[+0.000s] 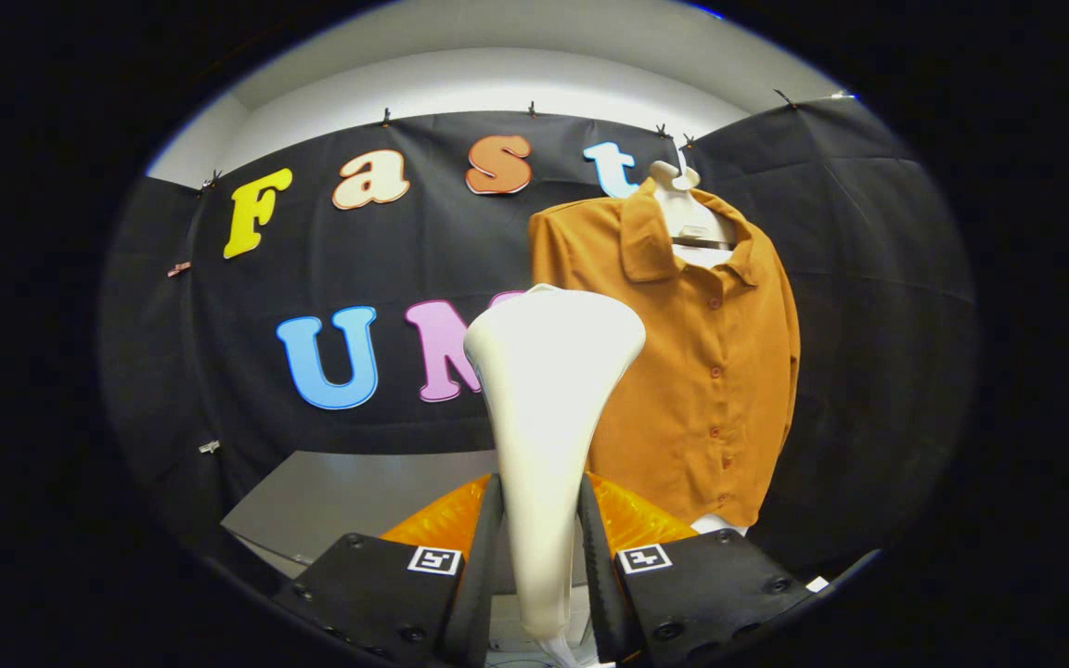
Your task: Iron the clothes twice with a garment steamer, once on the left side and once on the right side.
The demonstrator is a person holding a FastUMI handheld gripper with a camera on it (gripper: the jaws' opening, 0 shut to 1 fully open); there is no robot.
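Currently: tool [539, 575] clamped on slim neck of white, smooth plastic garment steamer [548, 390], likely light, slippery; soft, limp mustard-orange buttoned shirt [692, 371] hangs beyond, right of steamer head.

Tool [539, 575] fingers clamped on steamer [548, 390], shirt [701, 371] just beyond

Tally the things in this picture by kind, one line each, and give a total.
Shirt, hanging beyond the fingers: 1
Hanger under its collar: 1
Steamer, clamped between both fingers of the gripper: 1
Table below the shirt: 1
Total: 4
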